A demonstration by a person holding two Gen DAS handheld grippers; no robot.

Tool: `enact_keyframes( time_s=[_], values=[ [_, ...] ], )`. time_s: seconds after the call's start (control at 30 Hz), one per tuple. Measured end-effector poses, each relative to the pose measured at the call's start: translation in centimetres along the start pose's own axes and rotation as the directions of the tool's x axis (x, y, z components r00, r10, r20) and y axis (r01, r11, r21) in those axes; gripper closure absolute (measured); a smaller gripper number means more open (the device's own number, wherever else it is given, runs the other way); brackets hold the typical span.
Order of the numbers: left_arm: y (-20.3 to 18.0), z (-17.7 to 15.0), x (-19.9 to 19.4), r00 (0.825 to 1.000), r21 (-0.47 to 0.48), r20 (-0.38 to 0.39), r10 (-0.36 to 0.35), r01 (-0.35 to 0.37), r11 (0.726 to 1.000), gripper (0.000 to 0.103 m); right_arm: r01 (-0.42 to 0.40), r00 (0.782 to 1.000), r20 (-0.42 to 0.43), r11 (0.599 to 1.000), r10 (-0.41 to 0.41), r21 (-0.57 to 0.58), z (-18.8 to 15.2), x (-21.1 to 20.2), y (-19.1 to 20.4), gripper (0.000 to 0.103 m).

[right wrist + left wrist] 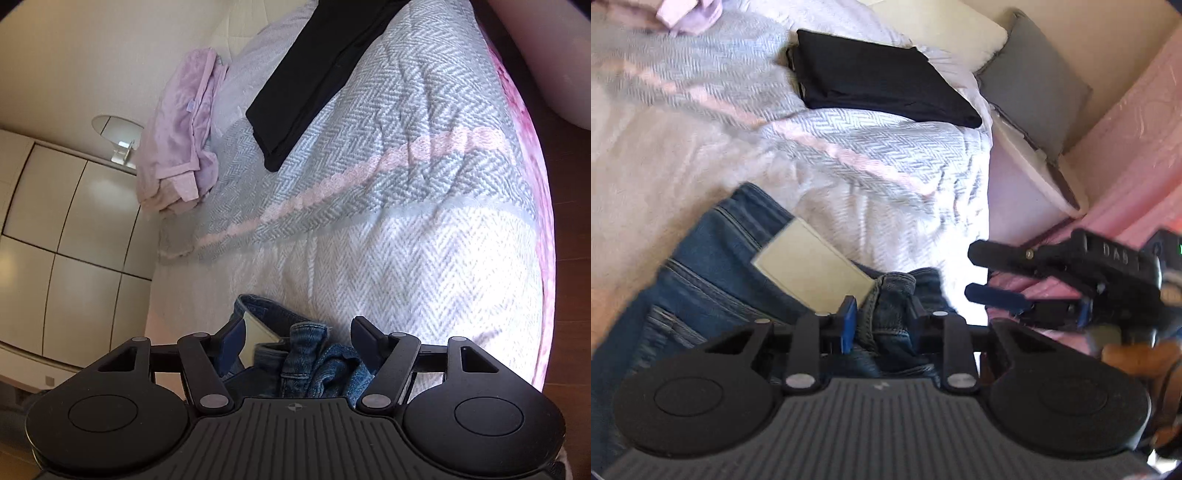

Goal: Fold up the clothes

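1. The left gripper point(882, 314) points down at the bed, its jaws drawn close together on a bunched fold of the jeans point(713, 266) near the waistband; the blue pad point(847, 321) presses against the denim.
2. The right gripper point(299, 332) has its jaws set wide, with crumpled denim lying between them. Whether the pads touch the cloth cannot be told.
3. In the left wrist view the right gripper appears at 3 o'clock, beyond the edge of the bed, with a gap between its fingers.
4. The jeans lie on the blanket point(871, 155) at the near edge of the bed, spreading toward 8 o'clock in the left wrist view. A pale cardboard tag point(812, 269) rests on them by the waistband.
5. A folded black garment point(882, 81) lies flat on the blanket at 12 o'clock, well apart from the jeans.
6. A crumpled lilac garment point(177, 136) lies at 10 o'clock in the right wrist view, near the bed's far edge.
7. A grey cushion point(1034, 77) leans against the wall at 1 o'clock in the left wrist view.
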State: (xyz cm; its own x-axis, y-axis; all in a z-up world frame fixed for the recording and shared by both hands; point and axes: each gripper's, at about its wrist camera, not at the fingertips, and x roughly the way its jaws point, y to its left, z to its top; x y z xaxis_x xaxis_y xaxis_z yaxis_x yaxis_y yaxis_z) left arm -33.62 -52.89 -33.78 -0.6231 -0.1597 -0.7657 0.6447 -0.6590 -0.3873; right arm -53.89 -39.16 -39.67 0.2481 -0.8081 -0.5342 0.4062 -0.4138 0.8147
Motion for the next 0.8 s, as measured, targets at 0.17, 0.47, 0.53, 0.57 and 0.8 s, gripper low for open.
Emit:
enact_keyframes(
  time_s=[0.17,0.47,0.53,0.57,0.8],
  values=[
    [0.0,0.1,-1.1,0.998,-0.009,0.045,-0.033,0.034,0.999,0.091,0.014,0.998,-0.066,0.995,-0.021,-0.099,0.0,2.5,1.5,0.035],
    [-2.6,-0.2,-2.4,0.991,0.08,0.092,-0.093,0.086,0.993,0.094,0.031,0.988,-0.146,0.984,-0.058,-0.177,0.4,2.7,2.2,0.092],
    [-4.1,-0.4,-2.7,0.988,0.145,0.086,-0.126,0.112,0.983,0.096,0.021,0.989,-0.14,0.982,-0.048,-0.186,-0.2,0.9,2.8,0.093],
    [-4.7,-0.7,-2.2,0.989,0.166,0.065,-0.131,0.119,0.979,0.096,0.03,0.989,-0.136,0.983,-0.055,-0.18,-0.6,0.1,2.6,0.093],
    [-6.0,-2.8,0.0,0.995,0.222,0.048,-0.084,0.071,0.972,0.092,0.06,0.99,-0.129,0.997,-0.064,-0.04,-2.1,-1.1,-2.1,0.092]
  ],
)
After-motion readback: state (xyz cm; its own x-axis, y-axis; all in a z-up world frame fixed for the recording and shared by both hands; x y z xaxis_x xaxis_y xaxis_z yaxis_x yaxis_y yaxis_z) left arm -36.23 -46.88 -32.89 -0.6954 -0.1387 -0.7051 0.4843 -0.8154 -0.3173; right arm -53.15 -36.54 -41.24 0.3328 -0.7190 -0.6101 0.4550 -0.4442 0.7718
